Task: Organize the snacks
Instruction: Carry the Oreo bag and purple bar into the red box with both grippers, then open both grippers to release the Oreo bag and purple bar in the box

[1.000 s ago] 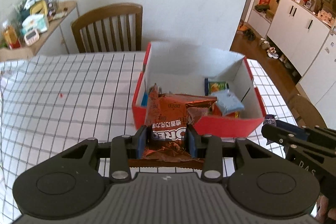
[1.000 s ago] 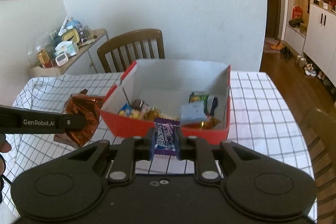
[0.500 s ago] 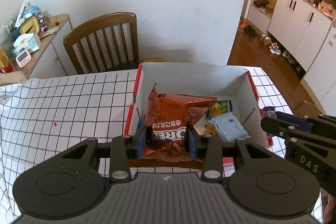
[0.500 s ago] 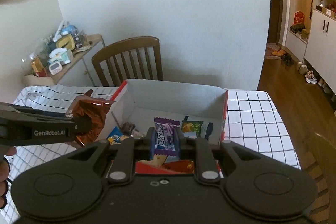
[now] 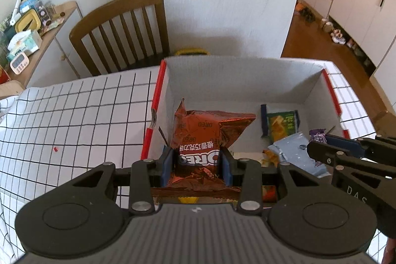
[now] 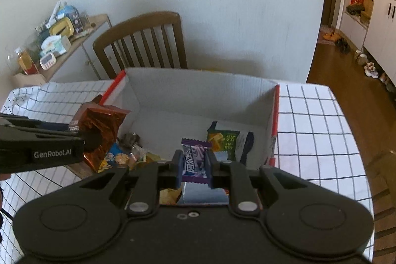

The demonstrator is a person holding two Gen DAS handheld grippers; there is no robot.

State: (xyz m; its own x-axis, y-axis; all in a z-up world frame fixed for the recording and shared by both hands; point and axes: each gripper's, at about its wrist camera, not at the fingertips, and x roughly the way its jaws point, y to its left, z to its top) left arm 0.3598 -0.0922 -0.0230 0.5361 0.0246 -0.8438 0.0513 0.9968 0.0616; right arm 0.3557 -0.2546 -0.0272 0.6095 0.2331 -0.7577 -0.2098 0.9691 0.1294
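Left wrist view: the left tongs (image 5: 197, 163) were clamped narrow on an Oreo bag (image 5: 205, 137), blue pads (image 5: 167, 162) pressed into both sides of its lower end. The bag hung over the left part of the box (image 5: 158, 90), which sat on the checked table (image 5: 74, 115). Inside, off to the right, lay a green pack (image 5: 282, 121) and a pale blue pack (image 5: 292, 152). The right tongs (image 5: 319, 140) poked in from the right edge over the box, pinching a purple candy (image 5: 317, 135), pretty close to the Oreo bag but not touching it. A wooden chair (image 5: 123, 34) stood behind the table.

Right wrist view: the right tongs (image 6: 194, 165) were squeezed nearly closed on the purple candy (image 6: 195, 160), held above the near middle of the box (image 6: 198, 88). Below it were the green pack (image 6: 226, 140), a pale blue pack (image 6: 203, 193) right under the tongs, and a jumble of small wrappers (image 6: 123, 155) at the left. The left tongs (image 6: 74, 131) came in from the left with the Oreo bag (image 6: 104, 125) over the box's left wall. Same chair (image 6: 143, 41) was behind.
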